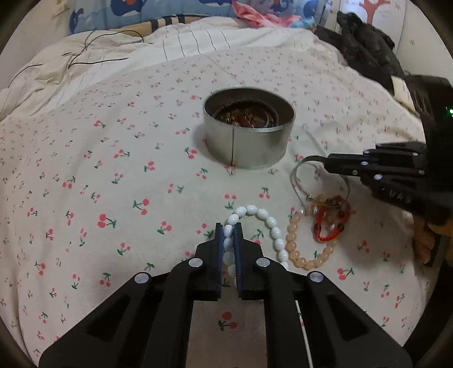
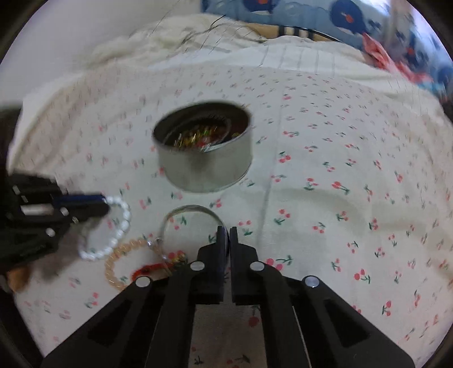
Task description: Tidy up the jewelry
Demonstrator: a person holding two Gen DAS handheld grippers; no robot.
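Observation:
A round metal tin (image 1: 249, 128) with jewelry inside stands on the cherry-print bedspread; it also shows in the right wrist view (image 2: 203, 153). My left gripper (image 1: 228, 230) is shut on a white bead bracelet (image 1: 271, 226), also seen in the right wrist view (image 2: 119, 226). My right gripper (image 2: 226, 233) is shut on a thin silver wire bangle (image 2: 192, 211), which shows in the left wrist view (image 1: 300, 175) with the right gripper (image 1: 325, 164) at its rim. A peach bead bracelet (image 1: 294, 246) and a red and orange bracelet (image 1: 328, 223) lie beside them.
A cream blanket (image 1: 85, 56) with thin black cords lies bunched at the far side. A dark garment (image 1: 368, 51) lies at the far right. Blue patterned pillows (image 1: 170, 11) line the headboard. The bedspread (image 1: 113, 169) stretches left of the tin.

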